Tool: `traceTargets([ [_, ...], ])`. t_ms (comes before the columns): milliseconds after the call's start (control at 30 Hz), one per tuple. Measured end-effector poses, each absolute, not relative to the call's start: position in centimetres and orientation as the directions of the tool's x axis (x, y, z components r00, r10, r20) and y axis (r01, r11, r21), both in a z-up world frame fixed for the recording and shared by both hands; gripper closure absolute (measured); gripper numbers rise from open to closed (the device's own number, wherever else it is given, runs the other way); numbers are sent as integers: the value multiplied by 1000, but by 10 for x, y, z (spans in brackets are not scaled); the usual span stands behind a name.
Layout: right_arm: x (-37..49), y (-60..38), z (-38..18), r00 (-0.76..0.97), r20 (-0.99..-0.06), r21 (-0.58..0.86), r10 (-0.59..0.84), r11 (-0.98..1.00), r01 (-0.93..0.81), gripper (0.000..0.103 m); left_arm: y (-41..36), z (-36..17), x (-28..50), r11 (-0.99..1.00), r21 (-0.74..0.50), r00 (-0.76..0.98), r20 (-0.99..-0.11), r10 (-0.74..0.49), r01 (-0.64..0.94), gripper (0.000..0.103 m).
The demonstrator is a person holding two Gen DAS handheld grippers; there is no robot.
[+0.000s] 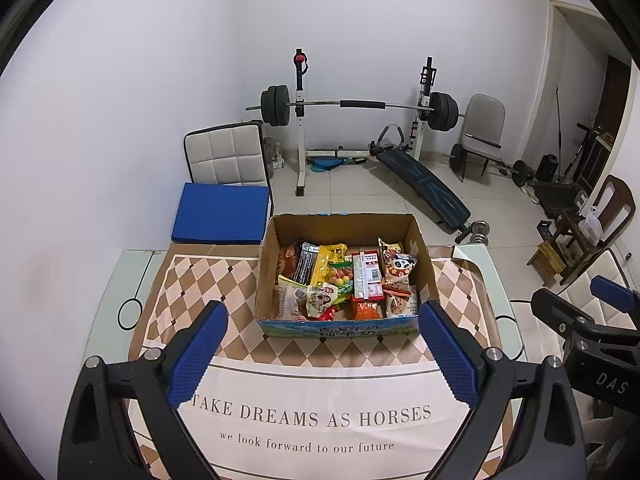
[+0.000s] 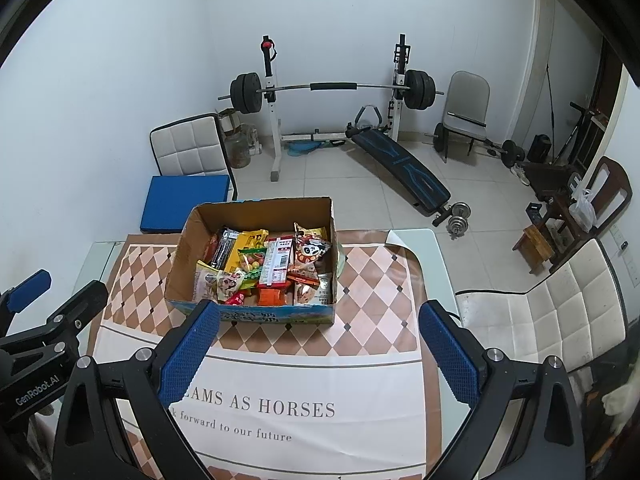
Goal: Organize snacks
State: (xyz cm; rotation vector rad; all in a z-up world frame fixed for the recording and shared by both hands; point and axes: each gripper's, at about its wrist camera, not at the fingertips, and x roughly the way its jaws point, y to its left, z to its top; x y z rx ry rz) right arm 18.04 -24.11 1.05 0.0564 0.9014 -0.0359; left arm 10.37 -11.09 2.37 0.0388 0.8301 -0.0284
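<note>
An open cardboard box [image 1: 344, 224] stands on the table's patterned cloth [image 1: 312, 400], filled with several snack packets: a panda-print bag [image 1: 400, 268], a yellow bag [image 1: 330, 258], a red-and-white pack [image 1: 366, 276]. My left gripper [image 1: 323, 316] is open and empty, held above the cloth in front of the box. My right gripper [image 2: 319, 314] is open and empty, in front and right of the box [image 2: 256, 210]. Each gripper shows at the edge of the other's view, the right one [image 1: 592, 320] and the left one [image 2: 44, 312].
A white padded chair [image 2: 560, 320] stands at the table's right side. A chair with a blue cushion [image 1: 222, 212] stands behind the table. A barbell rack [image 1: 360, 106], sit-up bench [image 1: 424, 180] and dumbbells [image 2: 458, 216] fill the floor beyond.
</note>
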Motion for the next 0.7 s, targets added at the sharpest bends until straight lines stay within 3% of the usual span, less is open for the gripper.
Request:
traceTargets([
  [700,179,-243,11,620,-784,38,-5,998,56,1,-112,26,102,999,27,685,-728,-6,38,5],
])
